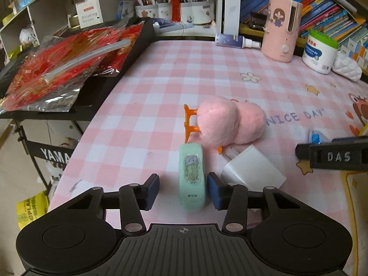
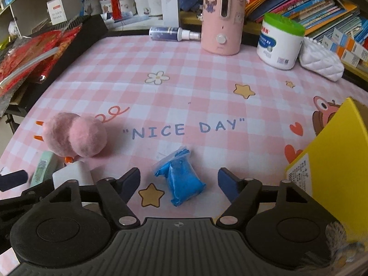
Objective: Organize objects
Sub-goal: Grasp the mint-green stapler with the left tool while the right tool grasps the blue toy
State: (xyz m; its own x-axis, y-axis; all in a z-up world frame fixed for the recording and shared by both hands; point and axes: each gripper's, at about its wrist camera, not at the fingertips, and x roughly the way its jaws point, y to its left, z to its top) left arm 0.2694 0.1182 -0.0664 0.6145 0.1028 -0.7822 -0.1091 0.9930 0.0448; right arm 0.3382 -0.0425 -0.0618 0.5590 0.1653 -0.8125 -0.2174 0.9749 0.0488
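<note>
A mint-green oblong case point(image 1: 192, 177) with a sticker lies on the pink checked tablecloth point(image 1: 161, 87) between the fingers of my left gripper point(image 1: 183, 189). Its right pad point(image 1: 215, 191) is almost against the case, while a gap shows at the left pad, so the gripper is open. A blue packet point(image 2: 184, 181) lies between the fingers of my right gripper point(image 2: 179, 182), which is open with room on both sides. Just beyond the case lie a pink fluffy hair claw point(image 1: 230, 120) with orange teeth and a white block point(image 1: 253, 170).
A yellow box point(image 2: 333, 161) stands close on the right. At the back are a pink cylinder point(image 2: 222, 16), a white jar with a green lid point(image 2: 279, 41), a spray bottle point(image 2: 170, 33) and books. A black stand with red foil packets point(image 1: 59, 69) borders the left.
</note>
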